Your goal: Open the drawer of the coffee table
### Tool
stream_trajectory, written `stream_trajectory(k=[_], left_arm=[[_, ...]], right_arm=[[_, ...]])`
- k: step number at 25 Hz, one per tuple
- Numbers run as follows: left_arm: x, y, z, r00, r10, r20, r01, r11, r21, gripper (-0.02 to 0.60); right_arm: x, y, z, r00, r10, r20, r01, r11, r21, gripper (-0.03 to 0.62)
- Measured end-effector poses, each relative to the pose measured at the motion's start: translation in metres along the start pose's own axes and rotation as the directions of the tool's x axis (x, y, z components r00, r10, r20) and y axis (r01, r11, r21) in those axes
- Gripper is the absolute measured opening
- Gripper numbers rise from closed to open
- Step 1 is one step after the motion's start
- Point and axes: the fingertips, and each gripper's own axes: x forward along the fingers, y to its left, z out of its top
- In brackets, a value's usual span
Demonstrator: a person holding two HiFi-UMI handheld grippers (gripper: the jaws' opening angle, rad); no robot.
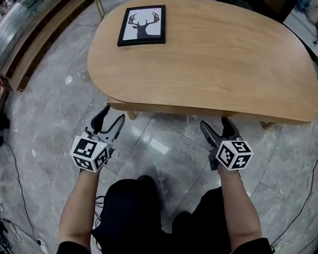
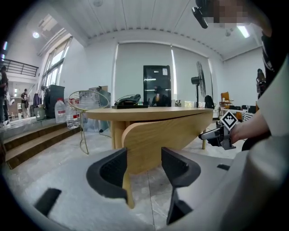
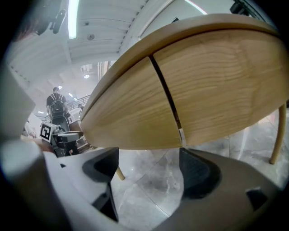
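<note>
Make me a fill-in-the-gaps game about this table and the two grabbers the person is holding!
1. The framed picture on the coffee table shows a ____ with antlers.
2. That picture lies at the end of the table nearer the ____ gripper.
3. The left gripper and the right gripper both have their fingers ____, holding nothing.

Missing words: deer; left; open.

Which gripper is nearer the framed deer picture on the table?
The left gripper: the framed deer picture lies toward that end of the table, while the right gripper faces the bare end. Both are open and empty.
</note>
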Motion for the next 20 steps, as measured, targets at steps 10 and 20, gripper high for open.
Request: stream_trajectory(k=[10, 20], left_arm=[[0.003, -0.003, -0.002, 1.000, 0.009, -0.004, -0.009, 1.000, 0.015, 0.270], [0.012, 0.006, 0.008, 0.999, -0.028, -0.023, 0.028, 1.000, 0.000, 0.379]], right_arm=[[-0.006, 0.000, 0.008, 0.996, 0.037, 0.083, -0.044, 0.996, 0.075, 0.395], [-0.010, 0.000, 0.016, 0.983, 0.086, 0.165, -0.112, 0.982, 0.153, 0.356]])
